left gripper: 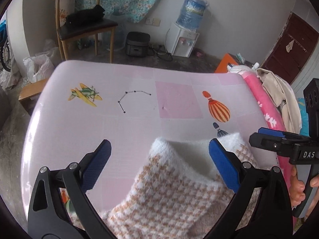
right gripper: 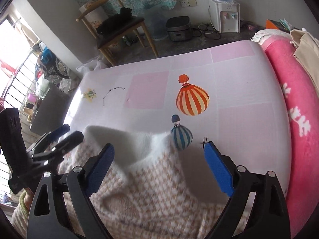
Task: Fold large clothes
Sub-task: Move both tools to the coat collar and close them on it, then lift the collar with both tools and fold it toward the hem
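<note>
A tan-and-white houndstooth knit sweater with a fluffy white band lies on the pink patterned bed sheet. My left gripper hangs open above it, and the white band sits between its blue pads without being pressed. In the right wrist view the same sweater fills the lower middle. My right gripper is open over its white edge, the right pad above bare sheet. Each gripper shows in the other's view: the right one in a hand, the left one at the far left.
A rolled pink blanket and a beige garment line the bed's right side. Beyond the far edge stand a wooden chair, a rice cooker and a water dispenser. Bare sheet stretches ahead of the sweater.
</note>
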